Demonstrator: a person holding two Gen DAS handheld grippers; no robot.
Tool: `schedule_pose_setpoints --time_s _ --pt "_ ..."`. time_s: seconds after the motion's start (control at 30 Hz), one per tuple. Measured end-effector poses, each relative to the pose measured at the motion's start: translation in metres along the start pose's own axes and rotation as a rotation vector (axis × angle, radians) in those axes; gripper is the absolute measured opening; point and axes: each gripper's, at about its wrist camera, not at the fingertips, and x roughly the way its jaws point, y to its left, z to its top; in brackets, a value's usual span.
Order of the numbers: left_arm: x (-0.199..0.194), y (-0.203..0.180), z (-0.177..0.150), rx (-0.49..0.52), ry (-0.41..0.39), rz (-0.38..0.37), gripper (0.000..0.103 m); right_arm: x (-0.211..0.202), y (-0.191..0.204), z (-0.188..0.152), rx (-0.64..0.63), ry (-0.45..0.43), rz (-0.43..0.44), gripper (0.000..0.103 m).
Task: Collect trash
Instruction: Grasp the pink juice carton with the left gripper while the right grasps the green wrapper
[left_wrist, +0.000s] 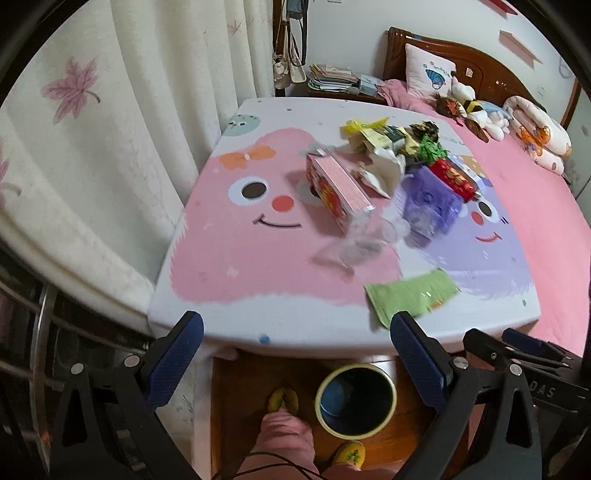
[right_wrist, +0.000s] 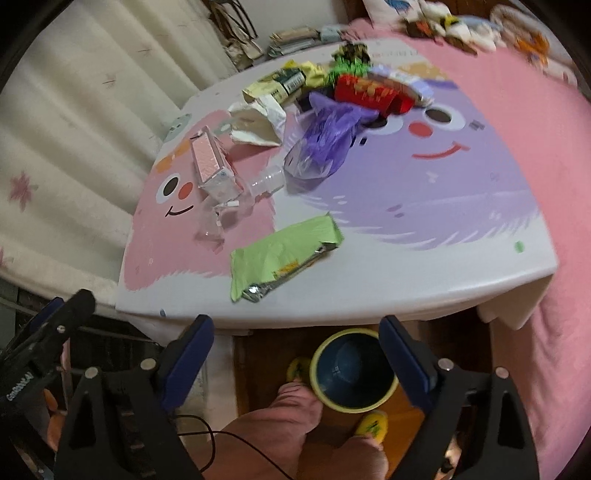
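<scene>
Trash lies on a small table (left_wrist: 240, 266) (right_wrist: 443, 206) printed with cartoon faces. Nearest the front edge is a green wrapper (left_wrist: 410, 295) (right_wrist: 284, 251). Behind it are crumpled clear plastic (left_wrist: 354, 243) (right_wrist: 236, 206), a pink box (left_wrist: 338, 184) (right_wrist: 212, 166), a purple bag (left_wrist: 428, 203) (right_wrist: 325, 144), white paper (left_wrist: 384, 170) (right_wrist: 258, 125) and a red packet (left_wrist: 452, 177) (right_wrist: 369, 92). A blue bin with a yellow rim (left_wrist: 354, 398) (right_wrist: 351, 369) stands on the floor below the table's front edge. My left gripper (left_wrist: 297, 325) and right gripper (right_wrist: 295, 325) both hover open and empty above the bin, short of the table edge.
A curtain (left_wrist: 110, 147) hangs close on the left. A bed with a pink sheet (left_wrist: 535, 206) (right_wrist: 517, 110) adjoins the table on the right, with plush toys (left_wrist: 469, 107) at its head. A person's pink-trousered legs (left_wrist: 284, 435) and yellow slippers flank the bin.
</scene>
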Motion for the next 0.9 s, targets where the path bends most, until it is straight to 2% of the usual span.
schedule_pose_setpoints --time_s 0.27,0.5,0.53,0.57,0.67,0.7,0.83,0.9 --pt "0.037 0.023 0.048 0.071 0.028 -0.043 0.100 0.056 0.005 0.034 0.174 0.054 -0.005 0.090" --pt "0.085 0.025 0.102 0.077 0.075 -0.125 0.100 0.097 0.008 0.058 0.263 0.096 -0.055 0.079" --pt "0.093 0.024 0.108 0.073 0.087 -0.134 0.100 0.097 0.013 0.060 0.251 0.072 -0.081 0.078" --pt "0.104 0.021 0.117 0.066 0.107 -0.151 0.100 0.100 0.019 0.062 0.234 0.075 -0.098 0.075" --pt "0.131 0.008 0.139 0.050 0.153 -0.190 0.100 0.102 0.032 0.065 0.186 0.055 -0.173 0.056" --pt "0.138 0.003 0.144 0.046 0.165 -0.195 0.100 0.103 0.035 0.065 0.172 0.050 -0.185 0.052" --pt "0.169 -0.021 0.163 0.043 0.229 -0.200 0.100 0.101 0.032 0.068 0.189 0.044 -0.164 0.041" --pt "0.184 -0.034 0.168 0.062 0.260 -0.184 0.100 0.098 0.029 0.070 0.202 0.039 -0.153 0.029"
